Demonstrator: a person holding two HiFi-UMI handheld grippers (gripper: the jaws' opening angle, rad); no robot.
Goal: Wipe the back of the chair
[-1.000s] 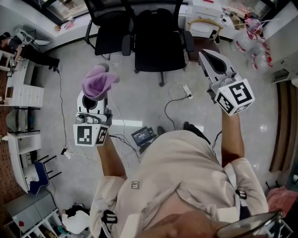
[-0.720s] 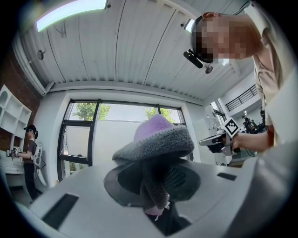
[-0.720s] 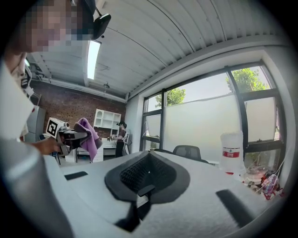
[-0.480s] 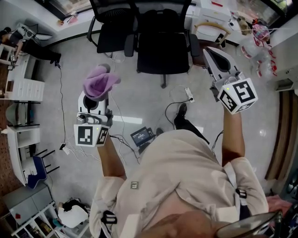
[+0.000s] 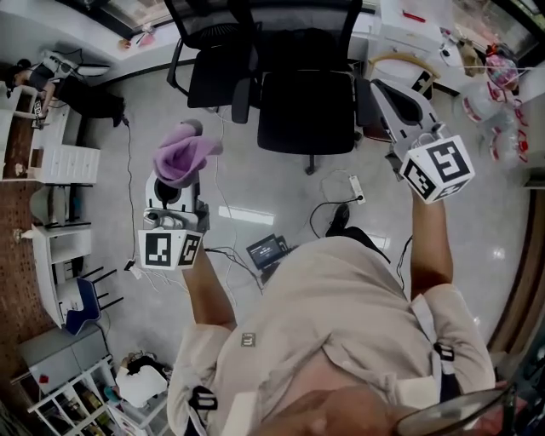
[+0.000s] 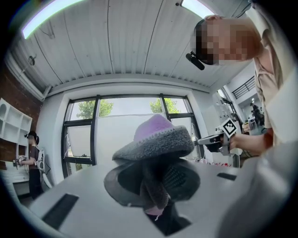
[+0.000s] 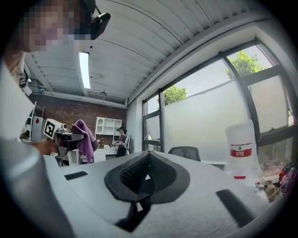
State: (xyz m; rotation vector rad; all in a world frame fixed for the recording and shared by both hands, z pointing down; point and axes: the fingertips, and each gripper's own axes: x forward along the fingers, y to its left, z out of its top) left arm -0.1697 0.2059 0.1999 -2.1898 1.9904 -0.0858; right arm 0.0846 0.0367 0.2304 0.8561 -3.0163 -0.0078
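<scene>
Cloth (image 6: 156,142) covers left gripper (image 6: 156,190) tips; chair back (image 5: 298,19) cropped.

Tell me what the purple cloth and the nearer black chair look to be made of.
The purple cloth: probably microfibre or terry; matte, with a nubbly grey pile on its reverse, bunched in soft folds in the shut jaws of the left gripper. The black chair: the seat looks like dull padded fabric; its back seems to be mesh on a plastic frame, but it is too small to be sure.

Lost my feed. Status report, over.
Left hand-held gripper shut on purple cloth. Right hand-held gripper shut, empty. Black chair ahead, untouched. Power strip lies between.
</scene>
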